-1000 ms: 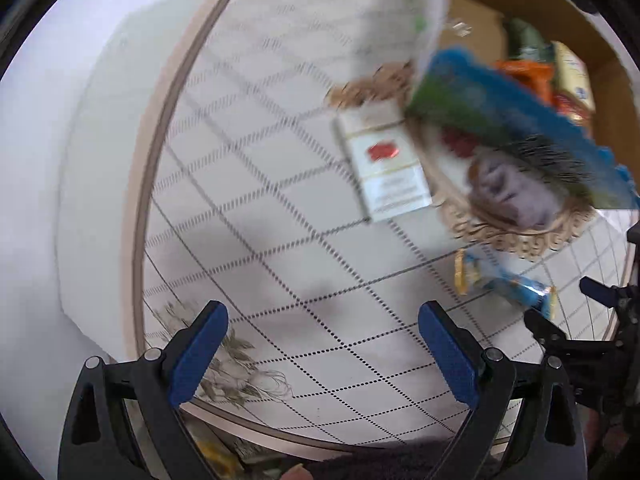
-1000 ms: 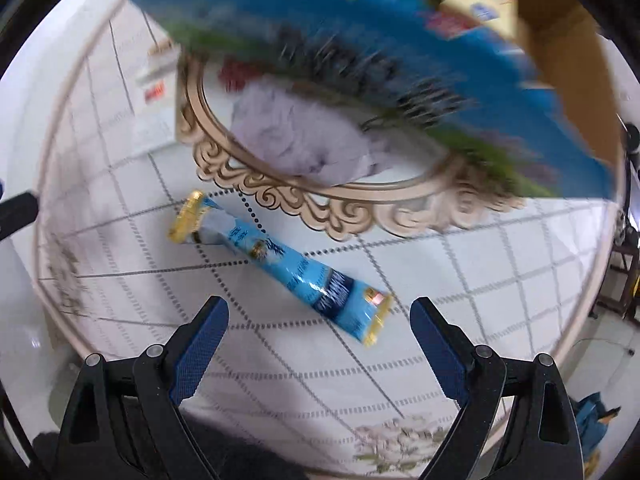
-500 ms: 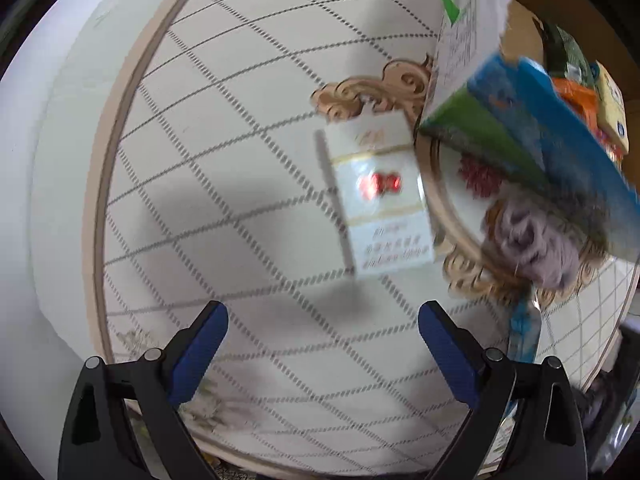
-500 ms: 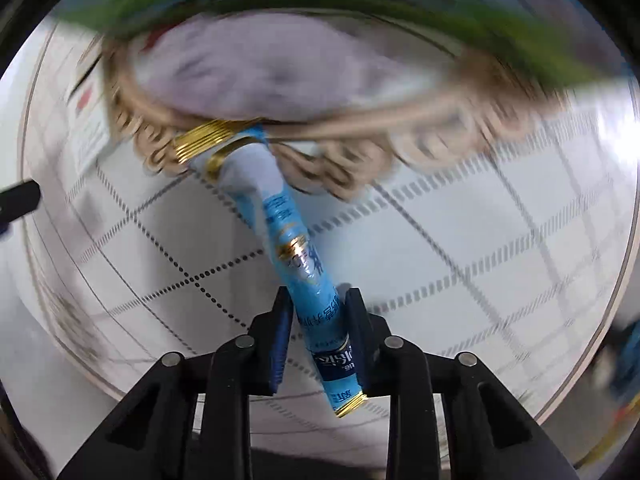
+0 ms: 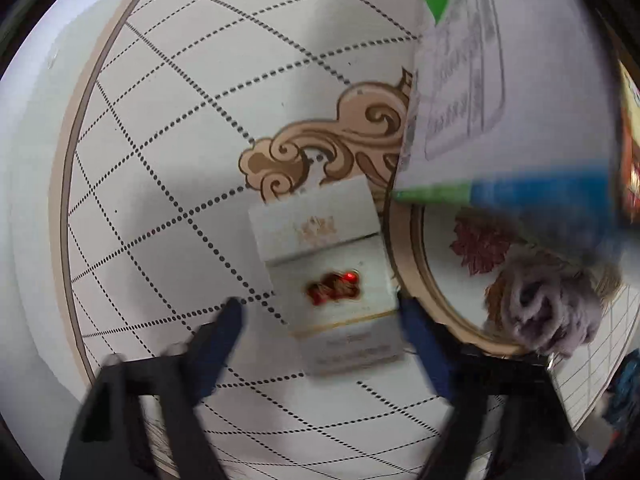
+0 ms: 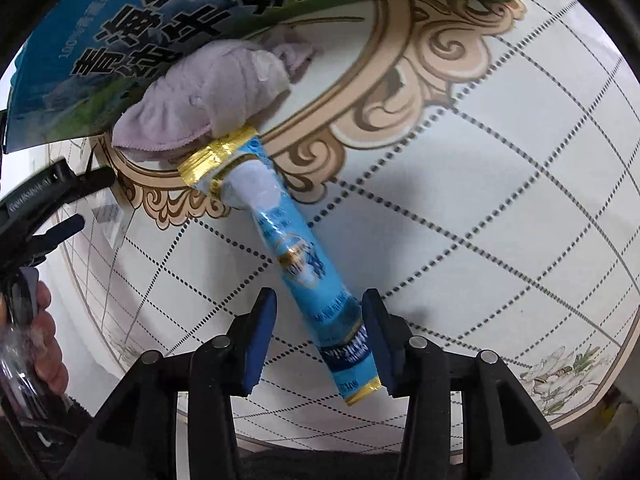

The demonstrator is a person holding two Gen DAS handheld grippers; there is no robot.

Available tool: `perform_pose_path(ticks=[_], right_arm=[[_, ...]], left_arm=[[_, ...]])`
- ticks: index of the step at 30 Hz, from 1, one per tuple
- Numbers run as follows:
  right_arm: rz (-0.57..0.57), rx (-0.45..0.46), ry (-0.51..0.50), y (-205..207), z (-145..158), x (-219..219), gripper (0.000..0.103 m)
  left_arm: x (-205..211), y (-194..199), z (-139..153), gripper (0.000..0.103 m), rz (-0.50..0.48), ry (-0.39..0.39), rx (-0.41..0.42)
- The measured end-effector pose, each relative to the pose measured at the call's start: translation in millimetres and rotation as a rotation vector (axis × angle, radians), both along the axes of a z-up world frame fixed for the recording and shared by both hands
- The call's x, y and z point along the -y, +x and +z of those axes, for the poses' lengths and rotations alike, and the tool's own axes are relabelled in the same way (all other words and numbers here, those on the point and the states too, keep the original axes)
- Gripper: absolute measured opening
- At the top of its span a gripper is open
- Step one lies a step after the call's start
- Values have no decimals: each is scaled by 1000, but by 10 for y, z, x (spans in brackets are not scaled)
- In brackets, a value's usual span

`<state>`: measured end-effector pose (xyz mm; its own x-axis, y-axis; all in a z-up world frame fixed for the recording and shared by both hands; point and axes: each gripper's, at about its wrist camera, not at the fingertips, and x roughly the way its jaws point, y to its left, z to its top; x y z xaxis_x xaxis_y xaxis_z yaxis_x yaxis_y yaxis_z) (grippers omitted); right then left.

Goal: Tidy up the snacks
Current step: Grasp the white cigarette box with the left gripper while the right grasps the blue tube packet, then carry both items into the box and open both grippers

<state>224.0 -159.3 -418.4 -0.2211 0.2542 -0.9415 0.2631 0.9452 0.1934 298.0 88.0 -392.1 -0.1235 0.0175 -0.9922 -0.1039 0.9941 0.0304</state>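
A white flat pack [image 5: 332, 276] with a red-gold emblem lies on the patterned round table [image 5: 168, 128]. My left gripper [image 5: 320, 320] is open, its blurred blue pads on either side of the pack's near end. In the right wrist view a long blue snack tube [image 6: 304, 264] with gold ends lies on the table. My right gripper [image 6: 320, 312] straddles its near end with the jaws partly apart, the right pad close to the wrapper and a gap at the left pad.
A large blue-green milk carton [image 6: 168, 32] leans over a lilac cloth [image 6: 200, 100] on the ornate medallion. The same carton [image 5: 500, 120] fills the upper right of the left wrist view. A hand [image 6: 44, 344] and the left gripper's body [image 6: 40, 208] show at left.
The left gripper has moved forward around the white pack and its jaws have narrowed. The right gripper, half a second ago shut on the blue tube, has its jaws wider apart now.
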Motion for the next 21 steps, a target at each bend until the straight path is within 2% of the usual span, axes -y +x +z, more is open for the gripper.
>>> perform_pose_path(ticks=[3, 5, 7, 9, 14, 16, 21], right_arm=[[53, 3, -44, 31, -48, -175, 48], [79, 2, -80, 25, -65, -220, 46], [106, -15, -100, -16, -66, -269, 29], [109, -33, -88, -83, -80, -310, 28], [116, -58, -45, -236, -108, -340, 28], [115, -58, -44, -232, -100, -322, 29], [100, -77, -40, -162, -130, -399, 36]], left_arm=[[-16, -156, -7, 65, -44, 23, 10], [-70, -285, 5, 57, -37, 0, 11], [-123, -439, 20, 57, -30, 6, 1], [-124, -621, 17, 57, -35, -14, -19], [-63, -1154, -86, 59, -50, -70, -95], [-41, -1184, -85, 62, -66, -51, -88], [-220, -1031, -140, 71, -11, -55, -78]])
